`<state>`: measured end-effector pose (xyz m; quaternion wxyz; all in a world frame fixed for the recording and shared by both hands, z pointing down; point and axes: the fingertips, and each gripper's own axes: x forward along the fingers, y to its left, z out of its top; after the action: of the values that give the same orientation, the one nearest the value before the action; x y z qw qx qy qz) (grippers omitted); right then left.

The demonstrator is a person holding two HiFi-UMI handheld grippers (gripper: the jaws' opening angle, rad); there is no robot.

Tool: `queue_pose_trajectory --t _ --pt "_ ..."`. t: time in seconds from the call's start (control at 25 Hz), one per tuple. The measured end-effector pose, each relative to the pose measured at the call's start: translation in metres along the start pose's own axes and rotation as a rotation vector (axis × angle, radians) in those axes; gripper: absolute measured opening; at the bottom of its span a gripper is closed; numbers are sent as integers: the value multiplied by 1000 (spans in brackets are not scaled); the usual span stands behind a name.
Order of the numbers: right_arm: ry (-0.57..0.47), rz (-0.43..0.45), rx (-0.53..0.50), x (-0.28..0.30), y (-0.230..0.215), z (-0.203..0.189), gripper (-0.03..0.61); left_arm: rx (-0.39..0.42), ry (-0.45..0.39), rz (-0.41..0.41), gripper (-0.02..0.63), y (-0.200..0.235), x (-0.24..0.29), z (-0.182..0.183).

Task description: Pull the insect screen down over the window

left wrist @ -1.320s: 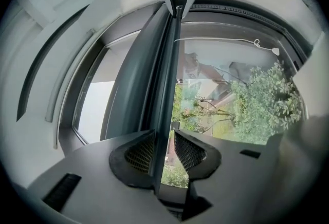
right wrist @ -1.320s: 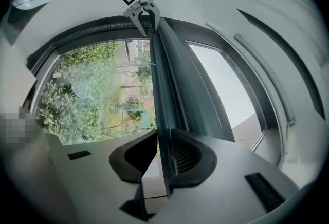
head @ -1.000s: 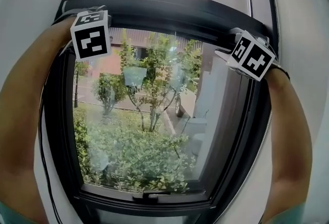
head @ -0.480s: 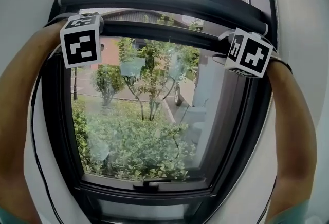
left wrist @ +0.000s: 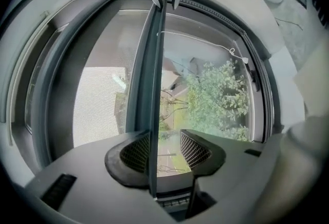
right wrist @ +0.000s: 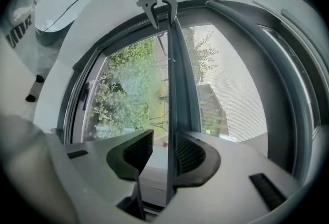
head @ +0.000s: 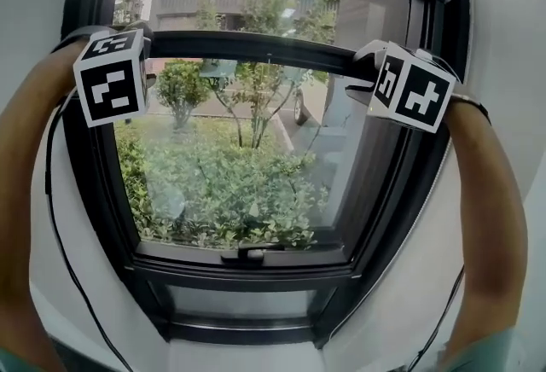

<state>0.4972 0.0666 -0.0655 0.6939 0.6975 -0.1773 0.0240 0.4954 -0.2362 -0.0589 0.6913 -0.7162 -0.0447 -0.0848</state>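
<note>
Left gripper [left wrist: 165, 147] and right gripper [right wrist: 164, 152] each straddle the insect screen's pull bar [head: 256, 46], jaws apart, upper pad bearing on it. That bar has dropped from the top edge of the window [head: 394, 191] and now crosses its upper part; most of the pull remains.

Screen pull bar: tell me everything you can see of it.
The pull bar is a slim dark rail, metal by its look, lying roughly level across the upper window, fine grey mesh stretched above it. Each end sits between open jaws: the left gripper and right gripper each rest one pad on its mesh side, the other pad clear.
</note>
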Motion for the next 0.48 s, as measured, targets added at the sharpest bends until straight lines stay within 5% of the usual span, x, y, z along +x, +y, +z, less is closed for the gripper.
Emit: queue_pose_trajectory --t 0.48 --pt "4 142 -5 27 101 -5 132 35 42 -85 192 -103 18 -3"
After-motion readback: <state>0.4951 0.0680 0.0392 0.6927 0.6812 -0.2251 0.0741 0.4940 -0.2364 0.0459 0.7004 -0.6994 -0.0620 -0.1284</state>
